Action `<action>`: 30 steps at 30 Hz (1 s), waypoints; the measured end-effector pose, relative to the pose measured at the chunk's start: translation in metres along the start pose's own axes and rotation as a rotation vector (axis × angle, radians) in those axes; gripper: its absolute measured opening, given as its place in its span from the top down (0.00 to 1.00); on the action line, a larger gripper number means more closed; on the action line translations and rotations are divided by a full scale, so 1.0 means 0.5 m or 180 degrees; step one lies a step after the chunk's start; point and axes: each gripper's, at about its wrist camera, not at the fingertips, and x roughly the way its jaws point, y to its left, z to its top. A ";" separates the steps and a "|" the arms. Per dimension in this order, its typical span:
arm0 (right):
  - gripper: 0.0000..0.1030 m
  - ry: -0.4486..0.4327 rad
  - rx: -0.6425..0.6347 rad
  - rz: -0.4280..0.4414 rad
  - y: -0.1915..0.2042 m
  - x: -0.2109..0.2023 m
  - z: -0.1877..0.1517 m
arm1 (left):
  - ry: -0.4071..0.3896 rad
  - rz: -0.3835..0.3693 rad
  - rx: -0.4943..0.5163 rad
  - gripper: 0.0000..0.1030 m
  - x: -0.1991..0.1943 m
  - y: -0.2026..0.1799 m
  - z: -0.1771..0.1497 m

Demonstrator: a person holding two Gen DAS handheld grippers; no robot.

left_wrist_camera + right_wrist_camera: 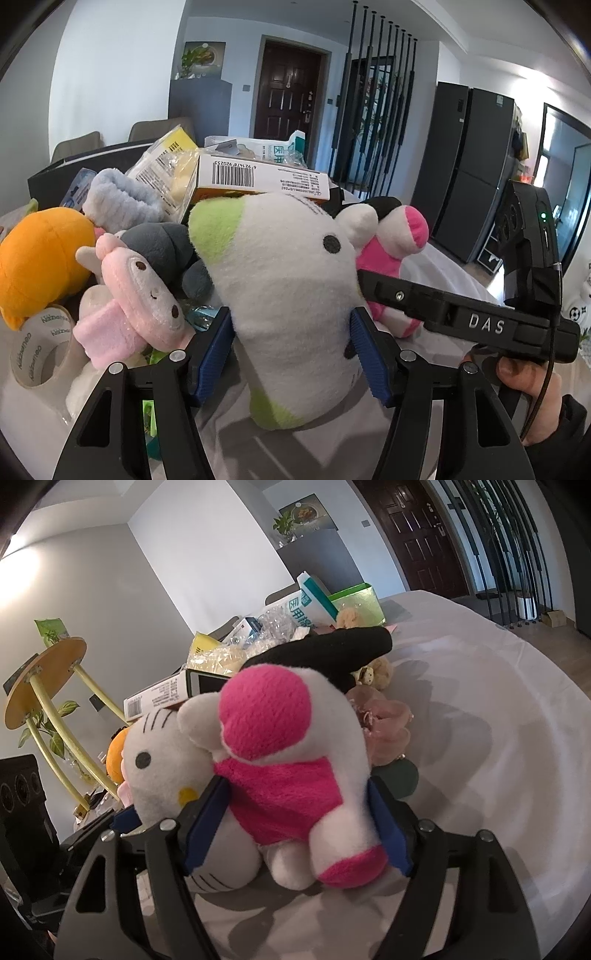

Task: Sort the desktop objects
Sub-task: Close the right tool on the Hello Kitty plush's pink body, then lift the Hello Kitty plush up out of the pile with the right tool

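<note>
A plush cat lies on the white tablecloth (480, 746), with a white head (280, 266) marked green and a pink body (284, 786). My left gripper (291, 343) straddles the head; its blue pads (218, 339) lie against the sides and I see no squeeze. One of these pads (125, 818) shows beside the cat's cheek in the right wrist view. My right gripper (295, 823) has its pads sunk into the pink body, which bulges over them. A hand (532, 391) holds the right tool's black housing (480, 325) at the right of the left wrist view.
A pile lies close behind the cat: an orange plush (40, 258), a pink and grey plush (140, 284), a tape roll (37, 354), a barcode carton (258, 177), a black plush piece (332, 650), a pink scrunchie (388, 731) and a green box (354, 598).
</note>
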 end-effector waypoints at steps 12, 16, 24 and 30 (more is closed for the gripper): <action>0.38 -0.0007 -0.0172 0.0042 0.037 -0.035 -0.005 | -0.0162 0.0032 0.0056 0.37 -0.048 -0.006 0.017; 0.38 -0.0028 -0.0228 0.0057 0.051 -0.050 -0.007 | -0.0212 0.0013 0.0056 0.37 -0.066 -0.005 0.020; 0.38 -0.0153 -0.0358 0.0072 0.087 -0.094 -0.004 | -0.0385 0.0012 0.0097 0.37 -0.112 -0.016 0.044; 0.38 -0.0243 -0.0399 0.0081 0.103 -0.110 0.004 | -0.0452 0.0006 0.0103 0.37 -0.127 -0.013 0.057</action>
